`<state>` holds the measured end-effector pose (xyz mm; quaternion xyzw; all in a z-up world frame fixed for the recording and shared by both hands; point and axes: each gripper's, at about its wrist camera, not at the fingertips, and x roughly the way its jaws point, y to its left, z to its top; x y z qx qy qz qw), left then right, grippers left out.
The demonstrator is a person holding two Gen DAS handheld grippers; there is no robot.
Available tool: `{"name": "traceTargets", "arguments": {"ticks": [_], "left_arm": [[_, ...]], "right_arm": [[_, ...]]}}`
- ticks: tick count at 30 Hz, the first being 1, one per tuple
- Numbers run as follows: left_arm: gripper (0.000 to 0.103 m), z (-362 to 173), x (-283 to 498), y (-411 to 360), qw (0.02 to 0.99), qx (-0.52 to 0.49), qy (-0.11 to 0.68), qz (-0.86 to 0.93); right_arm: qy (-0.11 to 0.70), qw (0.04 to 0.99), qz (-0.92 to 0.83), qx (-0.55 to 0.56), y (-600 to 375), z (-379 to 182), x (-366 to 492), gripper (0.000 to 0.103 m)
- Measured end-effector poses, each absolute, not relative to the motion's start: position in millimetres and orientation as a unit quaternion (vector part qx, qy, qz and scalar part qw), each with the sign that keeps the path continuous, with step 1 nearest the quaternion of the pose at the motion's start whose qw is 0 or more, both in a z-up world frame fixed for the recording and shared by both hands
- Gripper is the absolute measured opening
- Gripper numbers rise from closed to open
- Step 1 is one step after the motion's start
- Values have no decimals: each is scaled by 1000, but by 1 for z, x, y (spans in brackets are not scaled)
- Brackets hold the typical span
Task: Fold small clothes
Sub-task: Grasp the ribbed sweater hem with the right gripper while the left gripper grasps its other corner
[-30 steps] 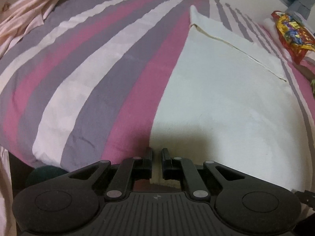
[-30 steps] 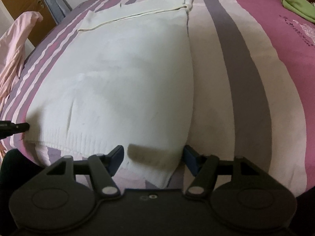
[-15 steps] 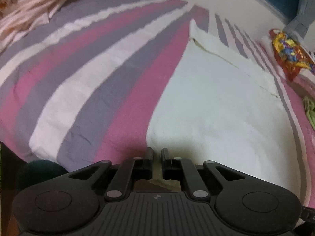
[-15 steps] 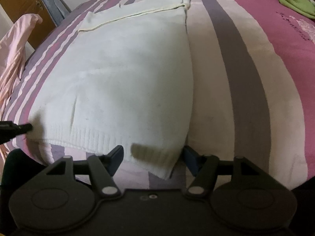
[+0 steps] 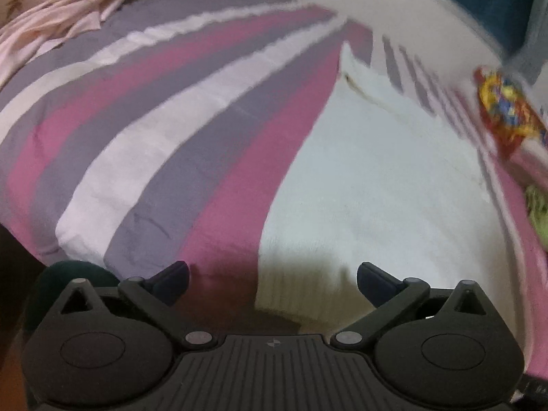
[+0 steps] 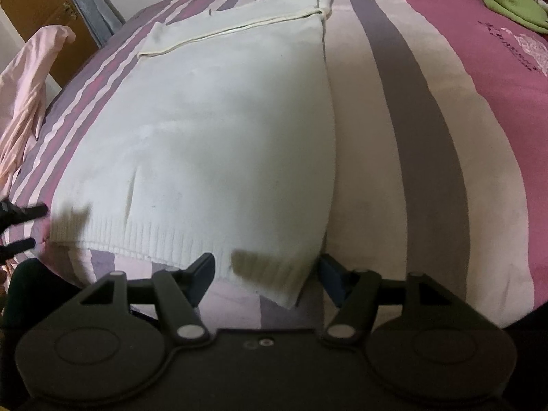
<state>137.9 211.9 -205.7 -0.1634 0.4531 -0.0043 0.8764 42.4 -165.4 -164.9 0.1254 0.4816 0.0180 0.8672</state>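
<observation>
White sweater (image 6: pixel 219 137) laid flat on bed (image 6: pixel 428 130), sleeves tucked; hem corners bracketed ungripped by opening left tool (image 5: pixel 273 279) and half-open right tool (image 6: pixel 267 274); cross-fold remains.

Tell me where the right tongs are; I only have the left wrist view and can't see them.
Observer: The right tongs straddle the near right hem corner of the white sweater.
Operator: Are they pinching it?
Observer: No, they stand open; both pads sit clear of the cloth.
Operator: Is that corner lifted?
Observer: No, it lies flat on the striped bedspread.
</observation>
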Motion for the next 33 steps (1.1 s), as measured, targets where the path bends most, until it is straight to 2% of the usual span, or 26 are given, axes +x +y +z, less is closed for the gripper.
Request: {"name": "traceTargets", "arguments": {"ticks": [4, 5, 6, 8, 10, 13, 15, 24, 28, 33], "left_arm": [[102, -212, 138, 216, 870, -180, 458, -21], [93, -213, 139, 218, 868, -193, 458, -27], [76, -216, 140, 218, 863, -200, 462, -34], [62, -225, 143, 217, 850, -218, 477, -47], [56, -232, 142, 216, 846, -227, 480, -49], [39, -238, 140, 214, 844, -231, 481, -55], [13, -242, 141, 215, 838, -242, 485, -63], [10, -233, 143, 214, 841, -270, 462, -82], [10, -215, 149, 214, 852, -264, 443, -94], [10, -191, 167, 215, 866, -259, 415, -102]], "right_arm": [[480, 868, 16, 125, -164, -166, 43, 66], [479, 869, 15, 124, -164, -167, 42, 66], [479, 868, 13, 127, -164, -167, 42, 65], [479, 867, 10, 137, -166, -169, 41, 63], [481, 865, 8, 141, -168, -170, 41, 60], [484, 863, 9, 146, -168, -172, 40, 53], [489, 860, 4, 146, -168, -173, 41, 50], [477, 861, 19, 178, -171, -170, 44, 19], [455, 870, 20, 189, -174, -161, 44, 14], [422, 886, 29, 188, -177, -143, 47, 13]]}}
